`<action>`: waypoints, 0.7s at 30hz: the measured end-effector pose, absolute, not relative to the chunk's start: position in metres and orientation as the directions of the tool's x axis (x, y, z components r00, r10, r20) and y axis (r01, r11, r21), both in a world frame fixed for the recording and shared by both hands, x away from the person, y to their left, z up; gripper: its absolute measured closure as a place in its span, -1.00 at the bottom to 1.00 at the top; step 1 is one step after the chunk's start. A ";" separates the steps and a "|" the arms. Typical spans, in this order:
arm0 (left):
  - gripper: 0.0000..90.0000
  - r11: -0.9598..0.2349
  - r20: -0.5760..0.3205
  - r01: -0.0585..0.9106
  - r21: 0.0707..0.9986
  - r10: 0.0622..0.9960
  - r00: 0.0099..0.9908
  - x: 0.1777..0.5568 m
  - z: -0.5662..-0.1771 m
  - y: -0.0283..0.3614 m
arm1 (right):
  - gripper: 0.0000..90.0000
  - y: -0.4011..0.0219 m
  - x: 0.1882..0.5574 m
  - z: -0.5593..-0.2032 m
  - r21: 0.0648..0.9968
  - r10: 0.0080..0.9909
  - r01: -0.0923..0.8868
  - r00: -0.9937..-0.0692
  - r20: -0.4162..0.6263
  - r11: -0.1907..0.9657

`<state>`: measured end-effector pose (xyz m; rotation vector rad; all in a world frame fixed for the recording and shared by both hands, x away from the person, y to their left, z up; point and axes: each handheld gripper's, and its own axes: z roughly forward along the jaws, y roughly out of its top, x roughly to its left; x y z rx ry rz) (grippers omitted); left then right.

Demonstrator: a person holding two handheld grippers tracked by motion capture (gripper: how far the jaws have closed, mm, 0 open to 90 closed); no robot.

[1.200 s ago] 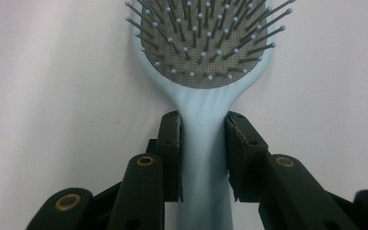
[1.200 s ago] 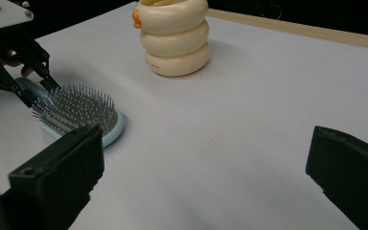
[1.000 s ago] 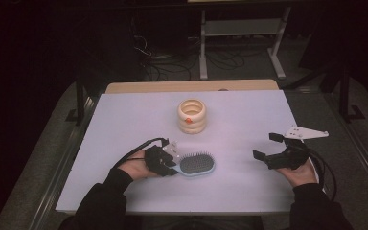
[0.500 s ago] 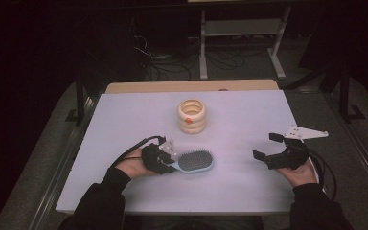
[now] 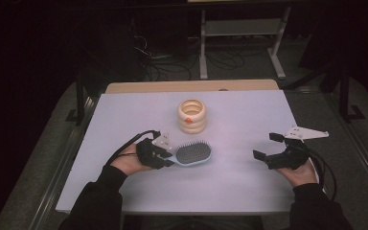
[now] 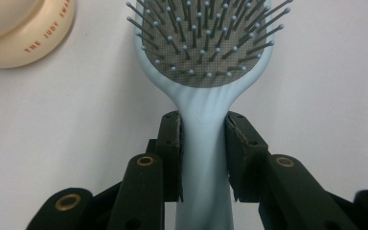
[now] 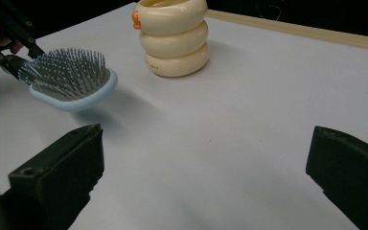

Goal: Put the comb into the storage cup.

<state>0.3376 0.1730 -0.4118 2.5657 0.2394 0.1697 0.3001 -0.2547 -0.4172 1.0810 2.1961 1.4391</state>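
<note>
A pale blue plastic paddle hairbrush (image 5: 194, 154), bristles up, is pinched by its handle between the left gripper (image 5: 166, 158) fingers (image 6: 170, 143), head pointing toward the right gripper (image 5: 268, 149), whose fingers are spread above the white surface (image 5: 239, 115), well apart.

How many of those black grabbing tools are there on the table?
2. The left tool is clamped on the blue hairbrush's handle; the right tool is open, with nothing between its jaws, above the table's right side.
</note>
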 end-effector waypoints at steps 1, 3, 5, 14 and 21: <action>0.55 -0.832 0.071 0.135 0.538 0.205 0.976 0.338 -0.412 0.173 | -1.00 -0.255 0.300 -0.417 0.879 0.726 0.425 -0.671 0.148 0.214; 0.55 -0.830 0.078 0.138 0.540 0.213 0.974 0.338 -0.409 0.175 | -1.00 -0.255 0.300 -0.417 0.879 0.727 0.425 -0.671 0.147 0.215; 0.55 -0.827 0.080 0.140 0.545 0.217 0.973 0.338 -0.408 0.176 | -1.00 -0.255 0.300 -0.417 0.880 0.726 0.424 -0.672 0.147 0.214; 0.55 -0.834 0.099 0.122 0.538 0.207 0.973 0.340 -0.397 0.176 | -1.00 -0.255 0.300 -0.417 0.879 0.726 0.426 -0.671 0.148 0.214; 0.55 -0.828 0.120 0.111 0.550 0.210 0.970 0.341 -0.381 0.177 | -1.00 -0.255 0.301 -0.417 0.879 0.725 0.426 -0.673 0.150 0.214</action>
